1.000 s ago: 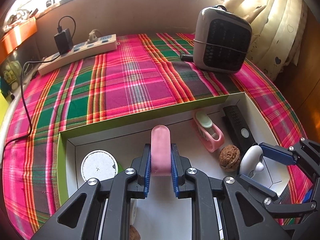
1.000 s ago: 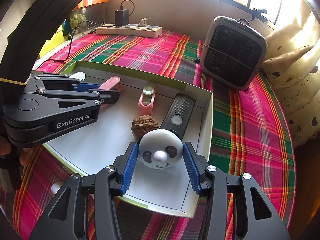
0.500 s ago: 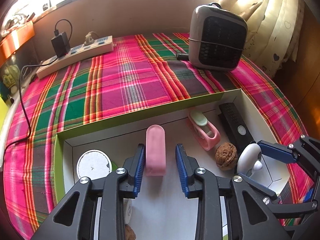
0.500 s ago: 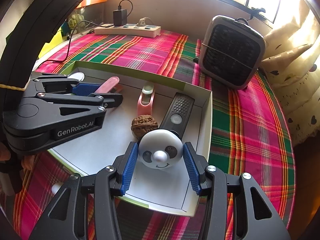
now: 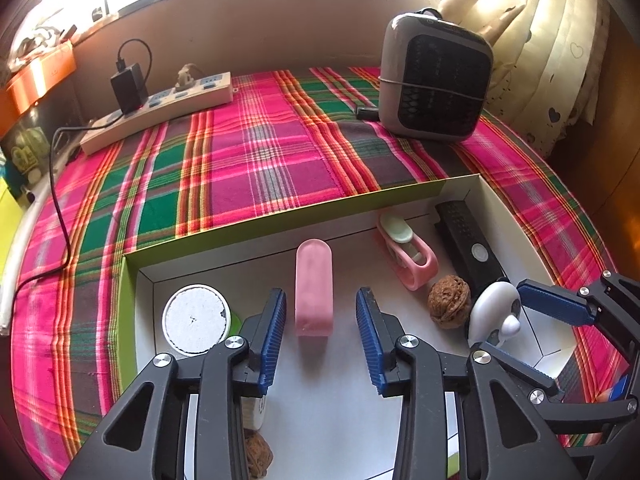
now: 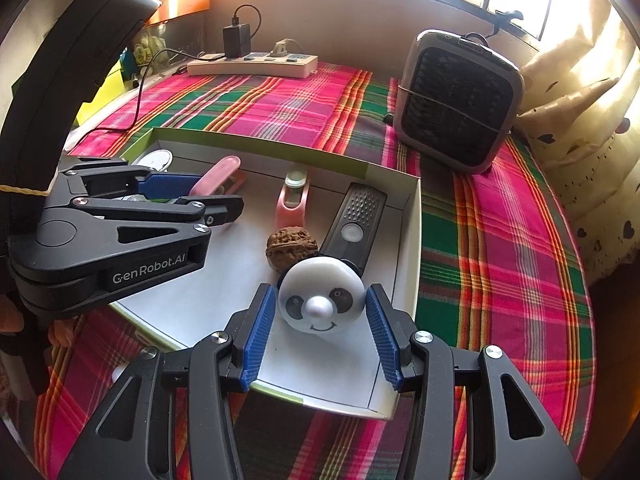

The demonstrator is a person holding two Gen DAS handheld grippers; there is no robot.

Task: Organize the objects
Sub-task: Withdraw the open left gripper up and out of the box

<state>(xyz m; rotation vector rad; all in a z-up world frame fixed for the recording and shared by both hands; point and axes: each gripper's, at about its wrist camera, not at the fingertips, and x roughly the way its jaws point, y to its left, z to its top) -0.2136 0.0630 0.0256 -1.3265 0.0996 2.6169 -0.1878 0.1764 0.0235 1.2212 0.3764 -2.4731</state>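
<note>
My left tongs (image 5: 320,334) are opening right now, the blue pads standing clear on either side of the pink bar (image 5: 314,286), which lies flat on the white floor of the box (image 5: 280,220) with a gap to each pad. Just left of it sits the round white lid (image 5: 196,319), close to the box's near-left corner. Off to the right there's the pink clip (image 5: 408,254), then the walnut (image 5: 449,299), then the black remote (image 5: 468,242) along the right wall.

My right tongs (image 6: 320,324) are clamped on the white panda ball (image 6: 321,296), pads pressed to both its sides, face toward me, held over the near-right part of the box. The walnut and remote are just beyond it.

Out on the plaid cloth (image 5: 260,152), the grey fan (image 5: 436,80) stands far right, and the power strip (image 5: 160,108) lies far left with a black charger (image 5: 128,88) plugged in.
</note>
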